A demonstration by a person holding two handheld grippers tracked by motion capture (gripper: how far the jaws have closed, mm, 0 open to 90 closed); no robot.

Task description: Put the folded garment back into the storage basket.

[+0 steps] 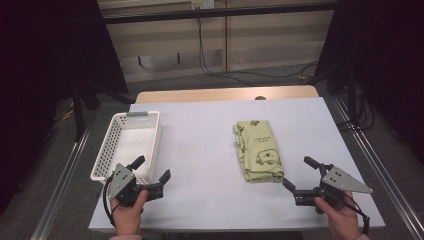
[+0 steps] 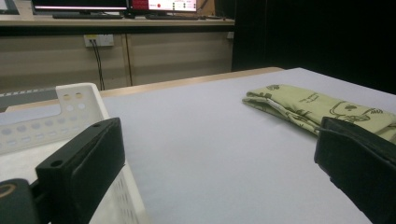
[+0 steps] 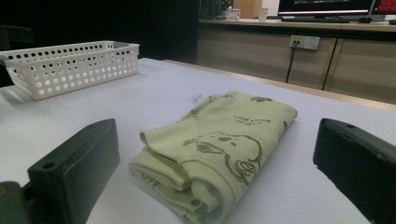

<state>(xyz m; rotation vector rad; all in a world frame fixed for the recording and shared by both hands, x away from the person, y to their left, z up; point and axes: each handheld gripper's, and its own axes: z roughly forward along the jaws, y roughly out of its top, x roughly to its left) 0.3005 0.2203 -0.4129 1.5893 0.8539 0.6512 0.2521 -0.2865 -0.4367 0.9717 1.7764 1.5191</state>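
1. The folded pale green cloth with cartoon dog prints (image 1: 258,151) lies flat on the grey-white tabletop (image 1: 205,150), a little right of centre. From my right gripper (image 1: 299,172) it sits at about eleven o'clock, near but not touching.

2. I hold my right gripper low and level, aimed at the cloth's near end; I judge this sets up a grip on the stacked folds (image 3: 184,184), which face me and look thick enough to pinch. Its jaws stand wide apart with nothing between them.

3. My left gripper (image 1: 152,170) rests at the table's near left, at about eight o'clock from the cloth, jaws spread wide and empty. One jaw sits right by the near end of the white perforated plastic basket (image 1: 131,142), whether touching I cannot tell.

4. The basket stands empty at nine o'clock from the cloth, well apart, long side parallel to it. I take it as the likely place for the cloth.

5. Bare tabletop lies between cloth and basket, so a carry leftward has open room. The basket's rim (image 3: 70,50) must be cleared from above.

6. The table's right edge (image 1: 350,150) runs close behind my right hand (image 1: 340,215), leaving it little room at three o'clock.
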